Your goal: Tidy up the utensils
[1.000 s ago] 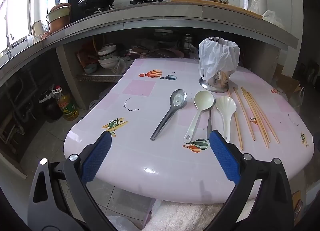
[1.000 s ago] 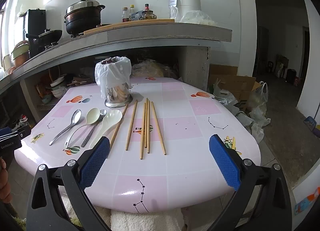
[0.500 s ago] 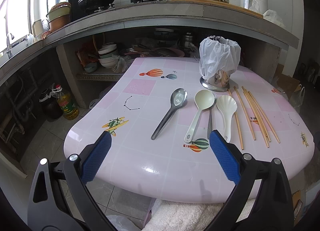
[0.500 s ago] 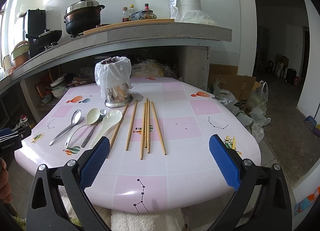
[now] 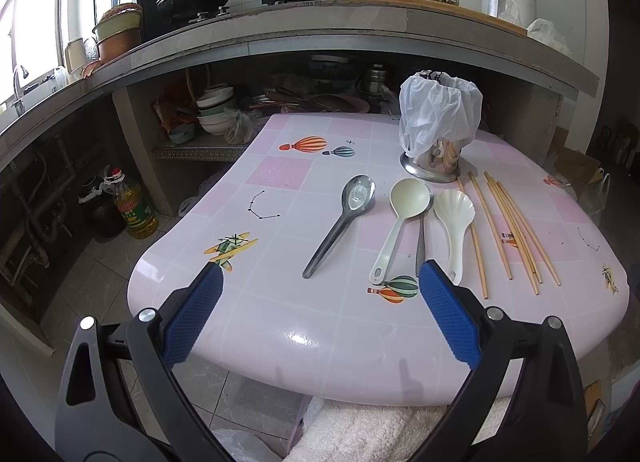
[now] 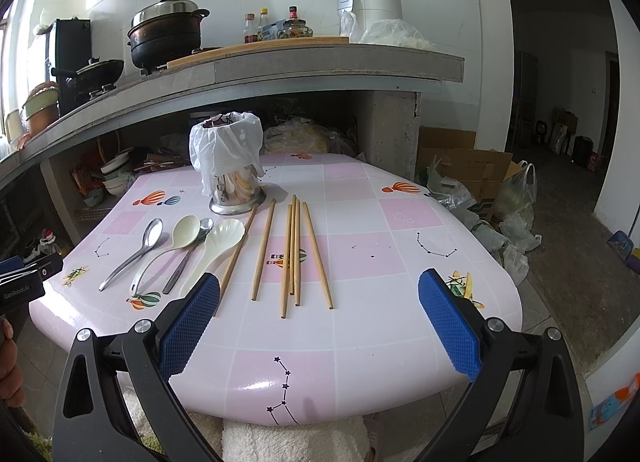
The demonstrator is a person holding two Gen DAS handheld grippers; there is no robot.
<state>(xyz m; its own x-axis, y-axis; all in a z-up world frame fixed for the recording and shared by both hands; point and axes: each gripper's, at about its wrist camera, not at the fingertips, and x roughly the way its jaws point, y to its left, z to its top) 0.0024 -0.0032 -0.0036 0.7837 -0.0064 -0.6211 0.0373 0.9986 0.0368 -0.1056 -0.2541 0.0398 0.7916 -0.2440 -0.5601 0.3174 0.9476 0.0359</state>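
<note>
On a pink tiled table (image 5: 280, 318) (image 6: 360, 254) lie a large metal spoon (image 5: 340, 222) (image 6: 134, 254), a pale green ladle (image 5: 396, 226) (image 6: 168, 250), a small metal spoon (image 5: 421, 246) (image 6: 188, 254), a white shell-shaped spoon (image 5: 454, 222) (image 6: 218, 248) and several wooden chopsticks (image 5: 512, 230) (image 6: 292, 250). A metal utensil holder lined with a white plastic bag (image 5: 438, 134) (image 6: 228, 166) stands behind them. My left gripper (image 5: 320, 294) is open and empty, above the near table edge. My right gripper (image 6: 318, 302) is open and empty, near the chopstick ends.
A concrete counter (image 5: 320, 34) with pots and bottles runs behind the table, with bowls stored below it. An oil bottle (image 5: 130, 208) stands on the floor to the left. Cardboard boxes and bags (image 6: 480, 186) lie to the right. A white towel (image 6: 296, 442) lies below the near table edge.
The left gripper's view has shifted slightly; nothing on the table has moved. Both grippers stay open.
</note>
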